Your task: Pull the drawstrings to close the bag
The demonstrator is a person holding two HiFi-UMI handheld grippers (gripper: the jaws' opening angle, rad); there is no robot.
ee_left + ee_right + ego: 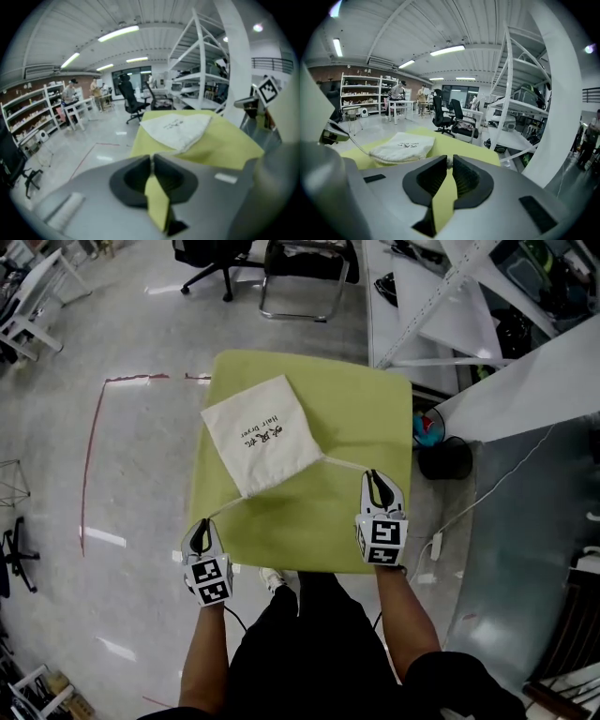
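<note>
A white cloth bag [261, 432] with dark print lies on the yellow-green table [366, 418], its mouth toward me. One drawstring [347, 463] runs taut from the bag's mouth to my right gripper [376, 476], which is shut on it over the table's near right. The other drawstring [225, 506] leads down-left to my left gripper [200, 526], shut on it just off the table's near left corner. In the left gripper view the jaws [151, 157] are pinched together with the bag [176, 129] beyond. In the right gripper view a bit of white cord shows at the gripper [449, 162], the bag [403, 146] ahead left.
Two office chairs [300, 277] stand beyond the table. White shelving frames [441, 296] and a black bin [445, 457] are on the right. A red tape line [91, 456] marks the floor on the left. People stand at far tables [70, 96].
</note>
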